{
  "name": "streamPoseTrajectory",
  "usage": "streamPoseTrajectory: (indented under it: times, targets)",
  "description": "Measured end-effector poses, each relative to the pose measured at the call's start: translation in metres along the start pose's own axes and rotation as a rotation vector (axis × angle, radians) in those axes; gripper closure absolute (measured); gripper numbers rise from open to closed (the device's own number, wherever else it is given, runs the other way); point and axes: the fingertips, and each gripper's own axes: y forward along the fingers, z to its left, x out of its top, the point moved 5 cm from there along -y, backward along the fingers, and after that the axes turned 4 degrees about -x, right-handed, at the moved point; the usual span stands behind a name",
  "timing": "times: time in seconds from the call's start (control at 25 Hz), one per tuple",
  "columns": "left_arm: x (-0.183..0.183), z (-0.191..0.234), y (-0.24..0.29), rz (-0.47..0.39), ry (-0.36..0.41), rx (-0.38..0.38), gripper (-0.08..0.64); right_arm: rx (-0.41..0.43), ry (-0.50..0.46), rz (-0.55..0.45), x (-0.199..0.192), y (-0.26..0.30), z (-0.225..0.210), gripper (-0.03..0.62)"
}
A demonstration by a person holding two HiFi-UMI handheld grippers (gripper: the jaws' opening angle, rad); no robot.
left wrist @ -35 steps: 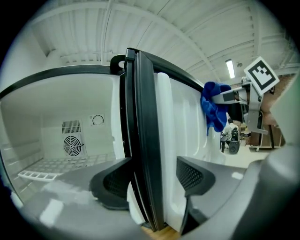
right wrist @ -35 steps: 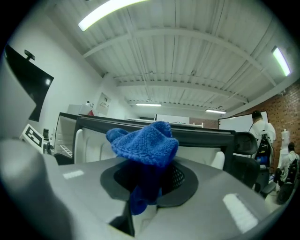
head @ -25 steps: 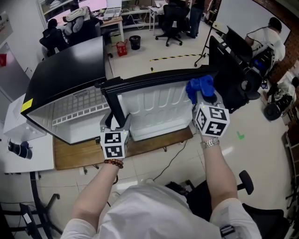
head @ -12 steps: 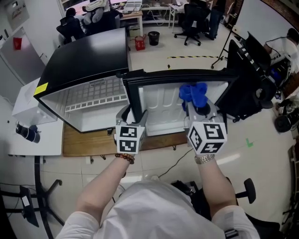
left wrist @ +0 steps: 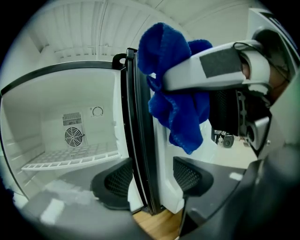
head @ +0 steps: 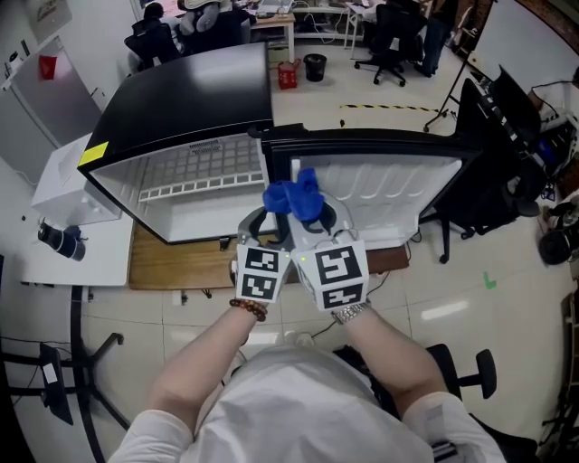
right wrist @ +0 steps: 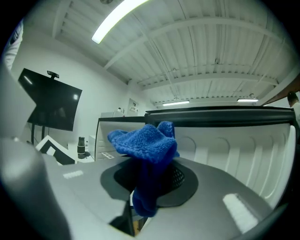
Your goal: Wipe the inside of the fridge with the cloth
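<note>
The small fridge point(head: 181, 99) has a black shell and stands open, its white inside point(head: 194, 212) with a wire shelf point(left wrist: 65, 157) and a fan grille. Its door point(head: 389, 190) is swung out to the right. My left gripper point(head: 264, 217) is open; its jaws have just been closing and straddle the black door edge point(left wrist: 133, 117) near the hinge without pressing on it. My right gripper point(head: 306, 220) is close beside it, shut on the blue cloth point(head: 291, 199), which bunches above the jaws point(right wrist: 143, 140) and hangs in front of the door liner point(left wrist: 180, 112).
The fridge sits on a wooden board point(head: 172, 262). A white table point(head: 45, 271) with a dark object point(head: 59, 240) is at the left. Office chairs point(head: 398, 27), a bin point(head: 315, 65) and a black screen on a stand point(head: 493, 136) lie beyond.
My right gripper has swung left with the cloth, from the door's far right end to right beside the left gripper. The left gripper has stayed at the door edge.
</note>
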Motion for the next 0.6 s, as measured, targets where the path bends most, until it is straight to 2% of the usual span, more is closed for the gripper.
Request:
streamPoseTrajectory:
  times: [0.12,0.6]
  targets:
    - [-0.002,0.001,0.0,0.006,-0.001,0.0,0.291,-0.025,-0.017,0.001,-0.003,0.005,0.0,0.505]
    - [-0.007,-0.002,0.009,0.024,-0.013,-0.011,0.291,-0.091,0.02,0.051,-0.031,0.002,-0.036,0.505]
